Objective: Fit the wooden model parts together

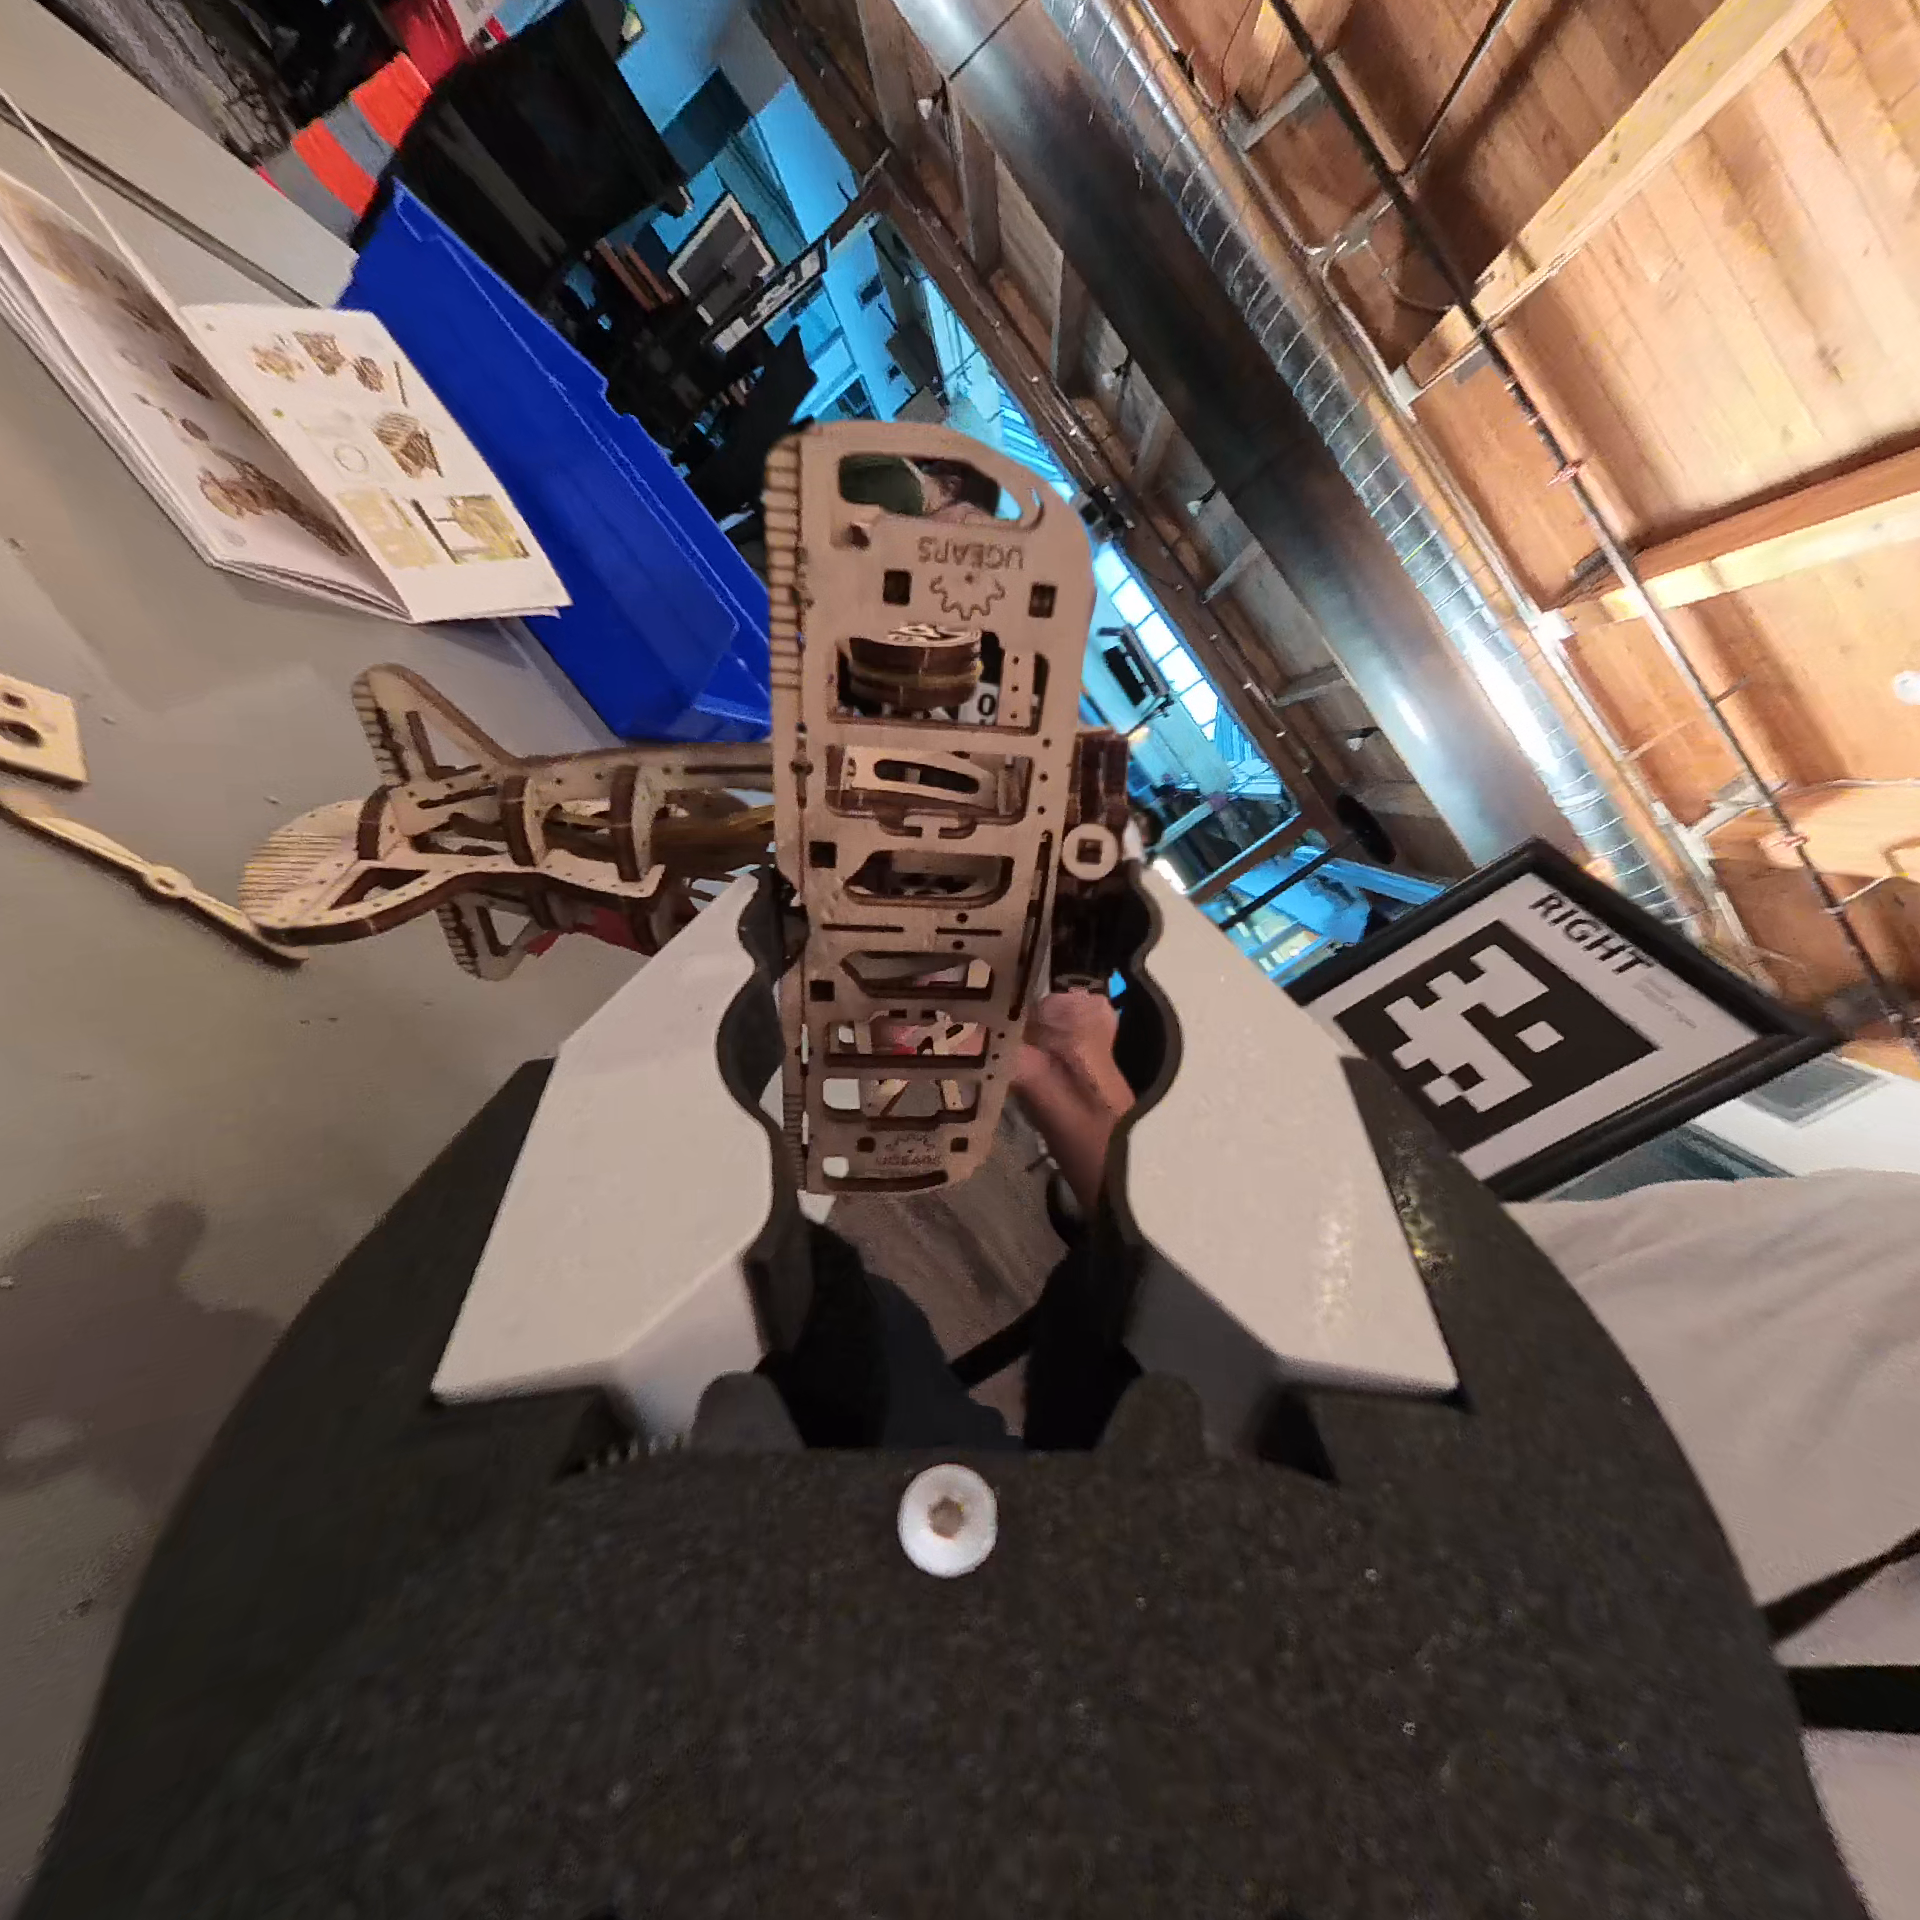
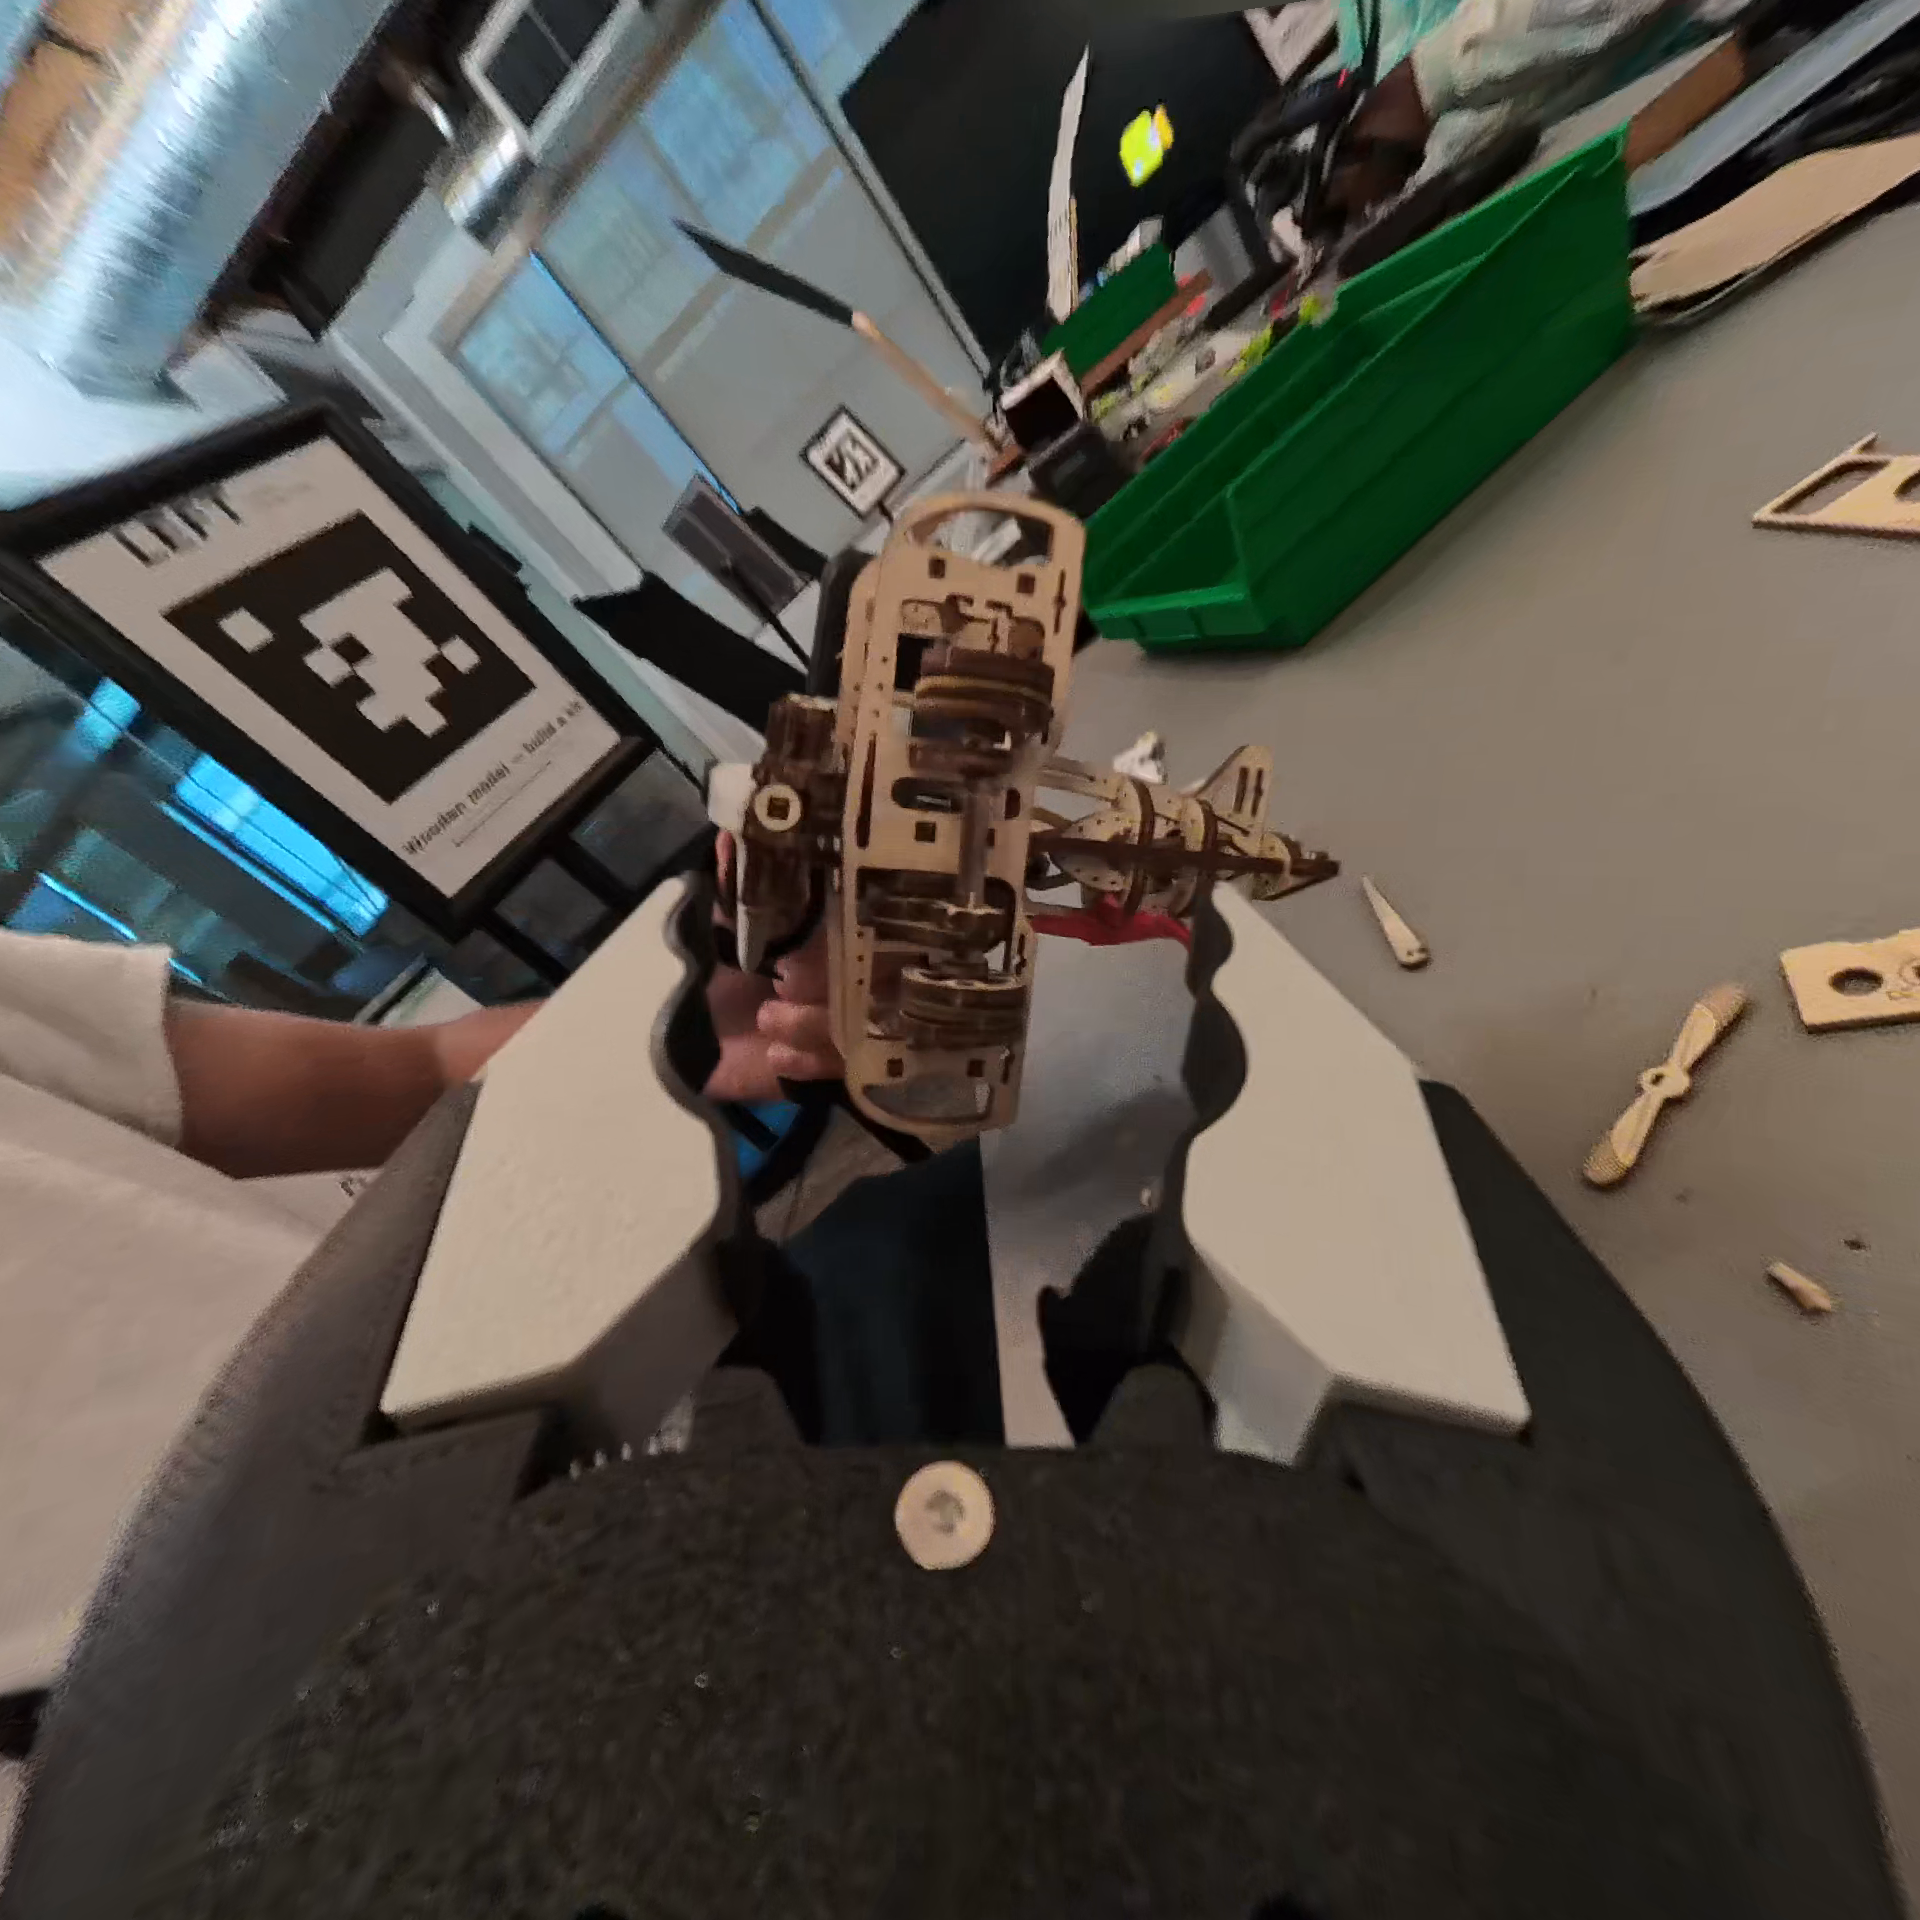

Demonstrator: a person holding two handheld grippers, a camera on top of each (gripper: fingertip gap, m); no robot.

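A wooden model plane (image 1: 914, 831) is held up above the grey table (image 1: 208, 1039). Its pierced wing panel faces my left view and its tail (image 1: 416, 821) points left. My left gripper (image 1: 945, 914) is shut on the plane's body, with a finger on each side of the wing. In the right wrist view the plane (image 2: 935, 831) shows its gears and axle, with the tail pointing right. My right gripper (image 2: 951, 914) is open, its fingers spread on either side of the plane without clear contact. A white finger of the left gripper (image 2: 750, 914) shows behind the plane's dark nose.
An open instruction booklet (image 1: 312, 468) and a blue bin (image 1: 582, 468) lie at the left. A green bin (image 2: 1351, 436) stands at the far right. A loose propeller (image 2: 1662, 1081), a plate with a hole (image 2: 1849, 977) and small wooden pieces (image 2: 1392, 920) lie on the table. A person's forearm (image 2: 312, 1081) reaches in from the left.
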